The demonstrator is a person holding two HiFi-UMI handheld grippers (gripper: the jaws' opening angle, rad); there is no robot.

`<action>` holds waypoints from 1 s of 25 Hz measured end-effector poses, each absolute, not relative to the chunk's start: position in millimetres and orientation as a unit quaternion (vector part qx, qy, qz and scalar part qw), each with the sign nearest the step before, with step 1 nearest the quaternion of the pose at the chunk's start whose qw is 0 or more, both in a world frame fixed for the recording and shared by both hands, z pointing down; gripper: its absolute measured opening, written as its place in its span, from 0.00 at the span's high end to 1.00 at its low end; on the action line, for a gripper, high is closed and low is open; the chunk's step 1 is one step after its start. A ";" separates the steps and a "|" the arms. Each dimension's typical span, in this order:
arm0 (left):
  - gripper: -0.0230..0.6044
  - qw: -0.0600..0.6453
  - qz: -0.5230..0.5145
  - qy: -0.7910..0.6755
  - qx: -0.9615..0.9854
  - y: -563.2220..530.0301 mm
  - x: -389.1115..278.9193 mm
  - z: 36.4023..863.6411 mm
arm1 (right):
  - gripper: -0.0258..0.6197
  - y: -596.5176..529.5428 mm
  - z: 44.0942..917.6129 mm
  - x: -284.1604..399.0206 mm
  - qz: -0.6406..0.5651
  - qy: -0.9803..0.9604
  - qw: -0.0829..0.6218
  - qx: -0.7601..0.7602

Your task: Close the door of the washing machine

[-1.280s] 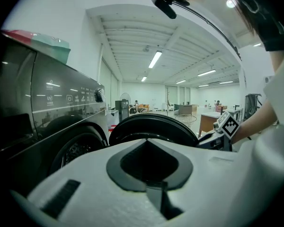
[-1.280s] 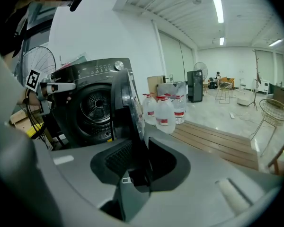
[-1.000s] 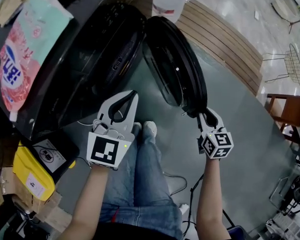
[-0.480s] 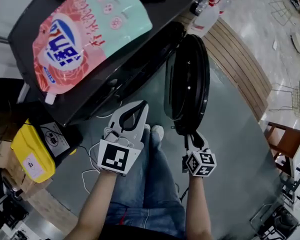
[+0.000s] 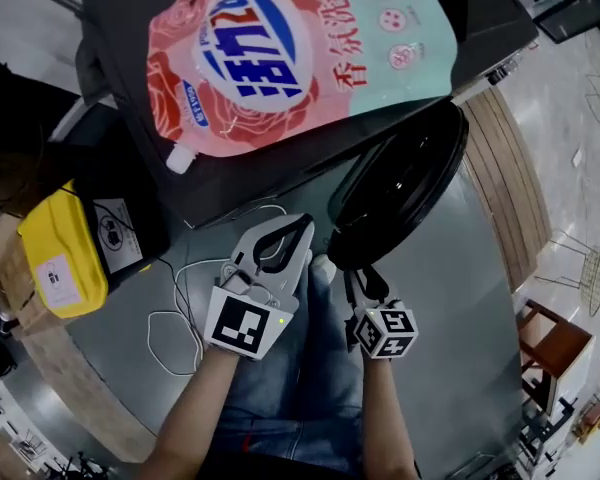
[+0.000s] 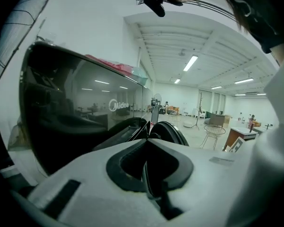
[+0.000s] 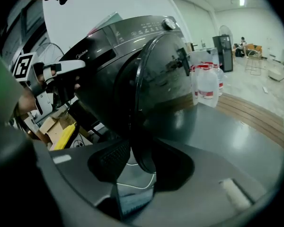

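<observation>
Swinging toward the machine (image 5: 480, 28), the door (image 5: 400, 183) stood about half shut in the head view, its rim at the right claw (image 5: 363, 280); pushing it home and latching remained. The left claw (image 5: 285, 238) hung beside it. The left claw's view showed it clenched, empty. The right claw's view showed jaws released around the door's rim, having just been opening. A second before, the door gaped wider.

Pouch (image 5: 280, 58), beyond left fingers (image 5: 248, 251): top cut by frame edge
Washer (image 5: 120, 68) drum mouth: hidden under its top
Door (image 5: 400, 198), right of those fingers: detail lost in dark
Far person (image 6: 166, 104): too small
</observation>
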State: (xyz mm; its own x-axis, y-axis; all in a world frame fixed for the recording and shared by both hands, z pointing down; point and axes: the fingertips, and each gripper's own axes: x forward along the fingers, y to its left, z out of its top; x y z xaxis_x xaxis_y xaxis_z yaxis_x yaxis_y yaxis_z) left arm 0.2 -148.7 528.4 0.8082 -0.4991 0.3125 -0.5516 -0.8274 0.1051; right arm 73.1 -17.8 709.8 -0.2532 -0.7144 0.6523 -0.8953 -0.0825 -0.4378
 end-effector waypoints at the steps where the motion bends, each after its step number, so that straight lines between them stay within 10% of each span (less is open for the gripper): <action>1: 0.95 0.097 0.137 -0.283 0.944 -149.5 -5.0 528.7 | 0.72 -24.3 709.2 66.3 0.422 -0.680 0.107 0.590; 25: 0.95 0.117 0.133 -0.360 0.916 -150.1 -62.1 532.1 | 0.94 -142.2 702.2 4.3 0.350 -0.799 0.135 0.470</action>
